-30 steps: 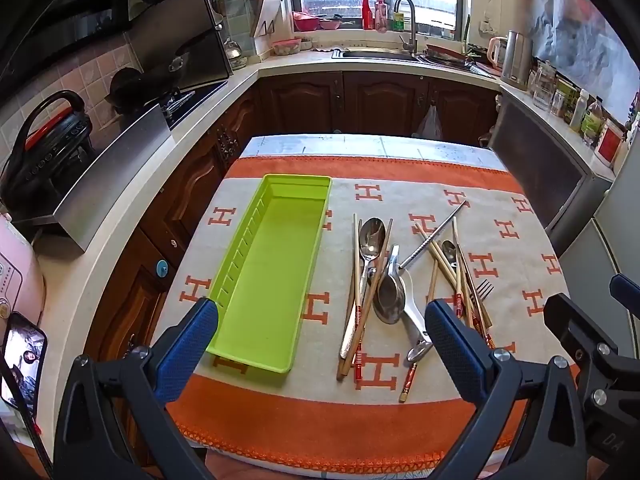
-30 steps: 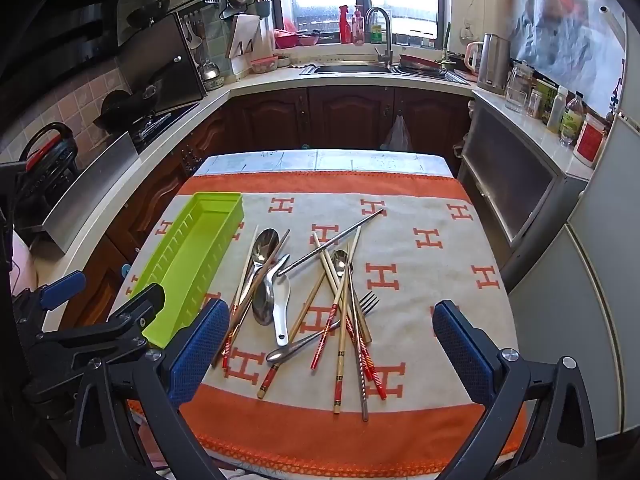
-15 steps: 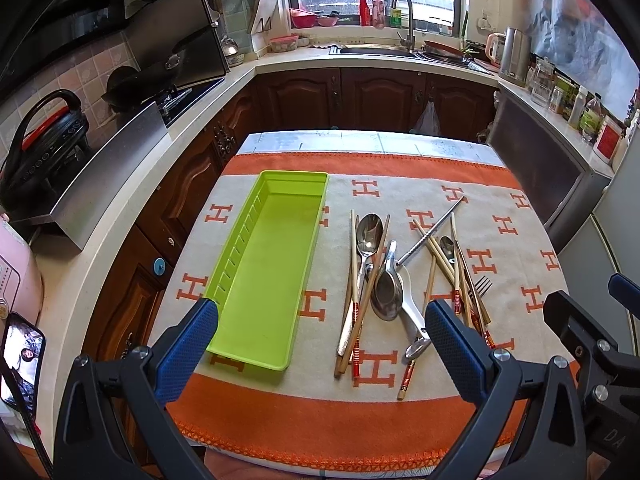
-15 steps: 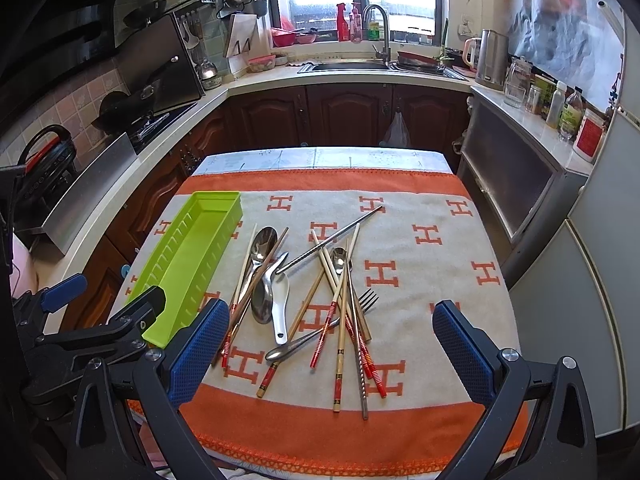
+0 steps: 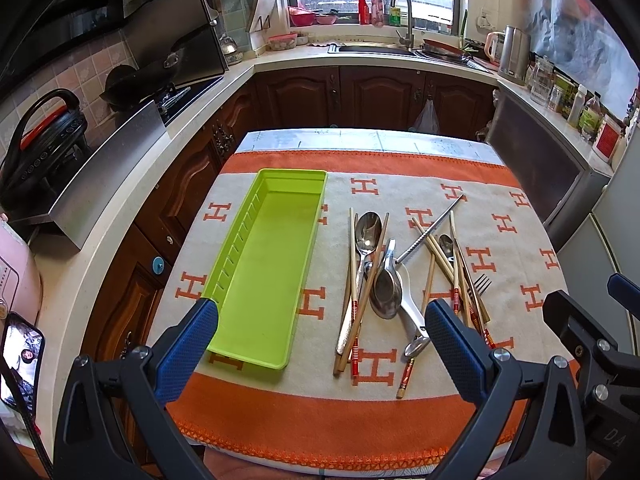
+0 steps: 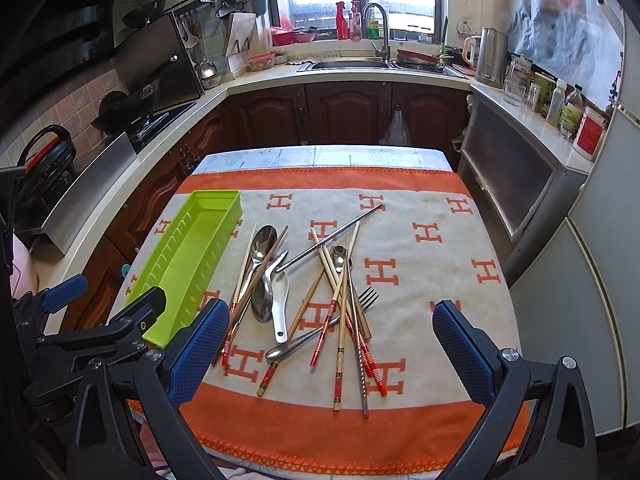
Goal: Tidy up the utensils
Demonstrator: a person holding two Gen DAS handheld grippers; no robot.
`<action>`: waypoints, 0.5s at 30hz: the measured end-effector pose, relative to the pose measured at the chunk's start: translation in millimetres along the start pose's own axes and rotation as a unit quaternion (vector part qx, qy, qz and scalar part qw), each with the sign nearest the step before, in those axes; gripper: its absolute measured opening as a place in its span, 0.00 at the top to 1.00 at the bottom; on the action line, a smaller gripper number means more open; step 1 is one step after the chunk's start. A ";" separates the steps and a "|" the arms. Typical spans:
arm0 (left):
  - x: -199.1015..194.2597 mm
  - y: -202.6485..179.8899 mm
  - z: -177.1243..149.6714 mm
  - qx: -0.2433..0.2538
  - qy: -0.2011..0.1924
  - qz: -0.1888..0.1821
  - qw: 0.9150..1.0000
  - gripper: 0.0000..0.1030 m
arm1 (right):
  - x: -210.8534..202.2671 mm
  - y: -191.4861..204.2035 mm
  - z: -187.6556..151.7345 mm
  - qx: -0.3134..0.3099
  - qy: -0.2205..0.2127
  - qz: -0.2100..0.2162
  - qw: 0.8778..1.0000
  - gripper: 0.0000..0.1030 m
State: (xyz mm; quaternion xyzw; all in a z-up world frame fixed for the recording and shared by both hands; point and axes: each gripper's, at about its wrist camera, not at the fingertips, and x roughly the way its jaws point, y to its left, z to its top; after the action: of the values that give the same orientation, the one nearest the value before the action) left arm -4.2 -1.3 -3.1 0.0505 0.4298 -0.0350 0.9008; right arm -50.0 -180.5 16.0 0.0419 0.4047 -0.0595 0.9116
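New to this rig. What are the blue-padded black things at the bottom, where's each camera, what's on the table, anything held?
They are handheld two-finger grippers, one per hand of a person; no robot arm. A fisheye camera on each looks forward along its fingers. The left gripper and right gripper are both open, holding nothing, above the table's near edge. On the orange-and-cream cloth lie an empty green tray and, to its right, a loose pile of utensils: chopsticks, metal spoons, a white spoon and a fork.

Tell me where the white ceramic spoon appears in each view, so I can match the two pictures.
Left wrist view: white ceramic spoon, lower centre-right, partly under a metal spoon.
Right wrist view: white ceramic spoon, centre-left, handle toward the camera.
Shared landmark: green tray, left of the utensil pile.
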 end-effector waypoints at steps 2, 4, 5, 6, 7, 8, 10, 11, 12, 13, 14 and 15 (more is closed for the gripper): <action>-0.3 0.3 0.6 -0.001 0.000 0.000 1.000 0.01 | 0.1 -0.1 0.1 0.000 0.000 0.000 1.000 0.00; -0.1 -0.5 -0.2 0.001 -0.001 0.001 1.000 0.01 | 0.2 -0.2 0.2 0.000 0.001 0.000 1.000 0.00; -0.2 -0.9 -1.0 0.001 -0.002 0.002 1.000 0.01 | 0.3 -0.3 0.3 0.000 0.001 0.000 1.000 0.00; -0.4 -1.2 -1.4 0.002 -0.002 0.003 1.000 0.01 | 0.0 -0.1 0.2 0.000 0.000 0.000 1.000 0.00; -0.6 -1.5 -0.4 0.002 -0.002 0.003 1.000 0.01 | 0.2 -0.1 0.3 0.000 0.000 0.000 1.000 0.00; -0.5 -2.4 -1.1 0.004 -0.002 0.006 1.000 0.01 | 0.5 -0.3 0.5 0.000 0.001 0.000 1.000 0.00; -0.9 -3.0 0.6 0.006 -0.003 0.007 1.000 0.01 | 0.5 -0.6 0.6 0.001 0.001 0.000 1.000 0.00; -1.2 -3.0 1.1 0.006 -0.003 0.007 1.000 0.01 | -0.2 -0.3 1.1 0.001 0.001 0.000 1.000 0.00; -1.2 -3.2 1.3 0.006 -0.003 0.006 1.000 0.01 | -0.6 -0.3 2.0 0.002 0.001 0.000 1.000 0.00; -1.0 -3.4 1.5 0.006 -0.003 0.005 1.000 0.01 | -1.1 -0.4 2.8 0.002 0.001 0.000 1.000 0.00; -0.9 -3.5 2.4 0.007 -0.001 0.005 1.000 0.01 | -2.2 0.2 3.2 0.002 0.000 -0.001 1.000 0.00; -0.9 -2.8 4.1 0.008 0.000 0.006 1.000 0.01 | 1.2 -0.8 5.4 0.001 0.001 -0.002 1.000 0.00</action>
State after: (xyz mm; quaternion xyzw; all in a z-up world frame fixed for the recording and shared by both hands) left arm -1.9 -4.5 0.0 0.0601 0.4289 -0.0330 0.9007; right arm -45.4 -182.1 18.7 0.0424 0.4054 -0.0615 0.9111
